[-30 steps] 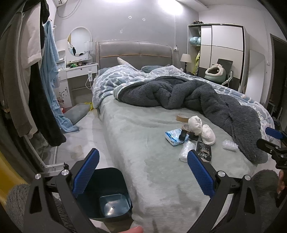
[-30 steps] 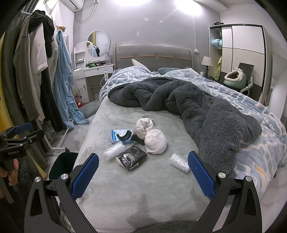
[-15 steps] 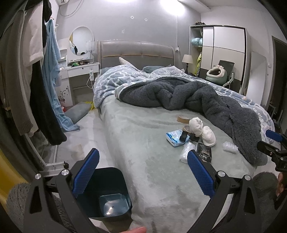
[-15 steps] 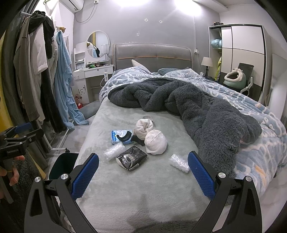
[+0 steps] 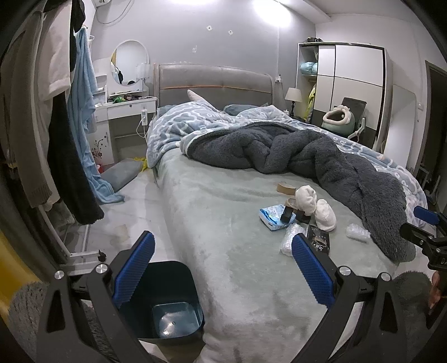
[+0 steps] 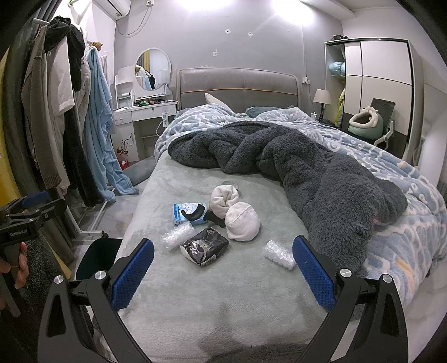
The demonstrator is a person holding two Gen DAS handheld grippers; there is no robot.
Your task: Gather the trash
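Both tongs, left (image 5: 222, 269) and right (image 6: 222, 275), spread wide, empty. Nearest right tongs: crinkled clear plastic wrapper (image 6: 279, 254), just ahead, rightward on grey-green bed (image 6: 195, 301), long axis slanting near-right.

Grey walls (image 6: 195, 33) are closing in the bedroom, and ceiling lights (image 6: 192, 4) are glaring overhead. A bed (image 6: 195, 279) with a padded grey headboard (image 6: 237, 83) is filling the middle. A white vanity (image 6: 145, 111) with a round mirror (image 6: 153, 68) is standing left of it, near a clothes rack (image 6: 56, 111). A white wardrobe (image 6: 377, 83) is standing at the right, beside a small lamp (image 6: 321, 97). Pale floor (image 5: 111, 212) is showing alongside the bed.
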